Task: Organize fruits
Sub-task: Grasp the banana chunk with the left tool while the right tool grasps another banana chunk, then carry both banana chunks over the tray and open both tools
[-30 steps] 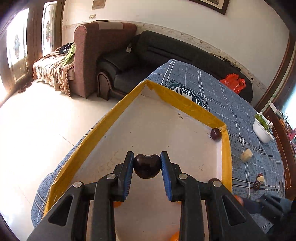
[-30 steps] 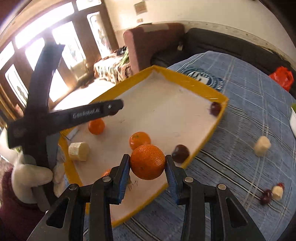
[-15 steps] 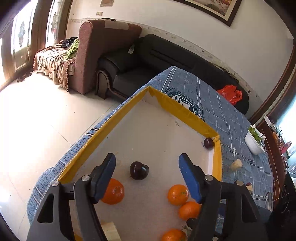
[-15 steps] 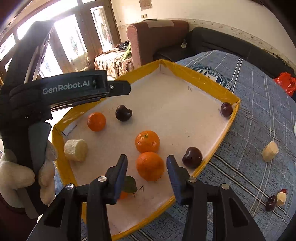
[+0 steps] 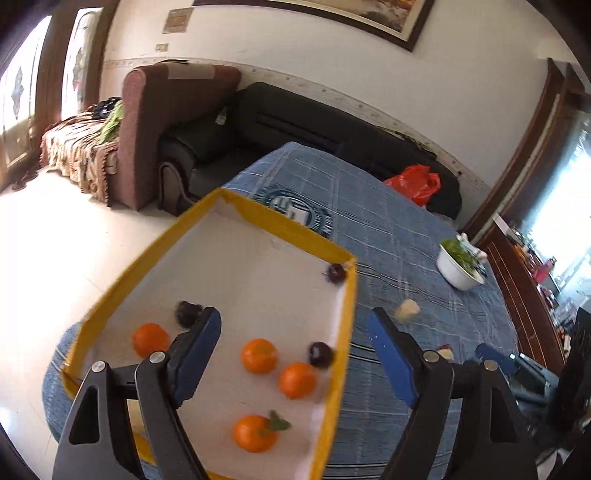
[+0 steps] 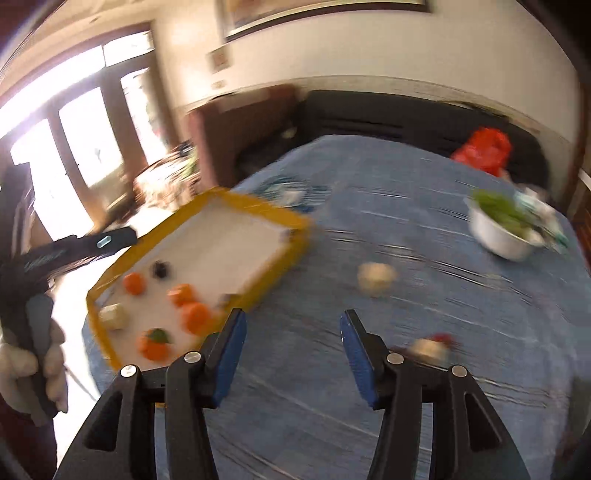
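Both my grippers, left and right, are spread and empty. Oranges sit in the tray below-left; a banana piece lies ahead of my right. Rushing, I might nudge it away.

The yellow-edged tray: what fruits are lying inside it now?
In the tray: four oranges, three dark plums. The left claw, open, covers part of its floor.

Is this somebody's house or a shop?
Most likely a house, a living room: a black sofa, a brown armchair, a framed picture on the wall.
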A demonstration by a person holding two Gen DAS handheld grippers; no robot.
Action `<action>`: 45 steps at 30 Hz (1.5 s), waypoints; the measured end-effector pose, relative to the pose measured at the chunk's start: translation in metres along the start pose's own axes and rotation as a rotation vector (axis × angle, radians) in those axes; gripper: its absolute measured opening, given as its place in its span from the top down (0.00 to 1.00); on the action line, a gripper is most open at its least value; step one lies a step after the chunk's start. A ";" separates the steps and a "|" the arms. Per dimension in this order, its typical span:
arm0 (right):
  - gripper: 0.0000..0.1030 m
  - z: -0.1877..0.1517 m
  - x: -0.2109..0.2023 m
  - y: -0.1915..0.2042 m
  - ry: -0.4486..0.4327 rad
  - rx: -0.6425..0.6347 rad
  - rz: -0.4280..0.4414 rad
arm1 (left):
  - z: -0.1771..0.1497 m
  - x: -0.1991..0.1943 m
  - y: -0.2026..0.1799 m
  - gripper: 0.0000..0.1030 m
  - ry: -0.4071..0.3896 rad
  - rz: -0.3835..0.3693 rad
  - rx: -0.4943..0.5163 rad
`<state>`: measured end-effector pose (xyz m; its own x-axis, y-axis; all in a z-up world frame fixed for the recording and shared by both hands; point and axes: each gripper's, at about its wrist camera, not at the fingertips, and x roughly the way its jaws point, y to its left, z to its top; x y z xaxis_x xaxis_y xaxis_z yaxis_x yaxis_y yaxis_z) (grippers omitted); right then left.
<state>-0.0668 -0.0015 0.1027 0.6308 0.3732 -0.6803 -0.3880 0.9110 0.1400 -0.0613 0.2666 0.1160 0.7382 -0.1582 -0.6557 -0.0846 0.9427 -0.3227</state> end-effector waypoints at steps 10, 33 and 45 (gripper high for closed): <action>0.44 -0.042 -0.006 -0.107 0.046 0.193 -0.082 | -0.023 0.053 -0.077 0.22 0.125 -0.060 0.110; 0.68 -0.046 0.081 -0.135 0.063 0.300 0.042 | -0.026 0.217 -0.166 0.22 0.241 -0.041 0.310; 0.68 -0.049 0.062 -0.133 0.025 0.304 0.050 | -0.033 0.193 -0.178 0.71 0.201 0.019 0.372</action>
<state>-0.0091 -0.1079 0.0072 0.5977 0.4177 -0.6842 -0.1967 0.9038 0.3800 0.0739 0.0582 0.0242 0.5905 -0.1593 -0.7912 0.1774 0.9820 -0.0653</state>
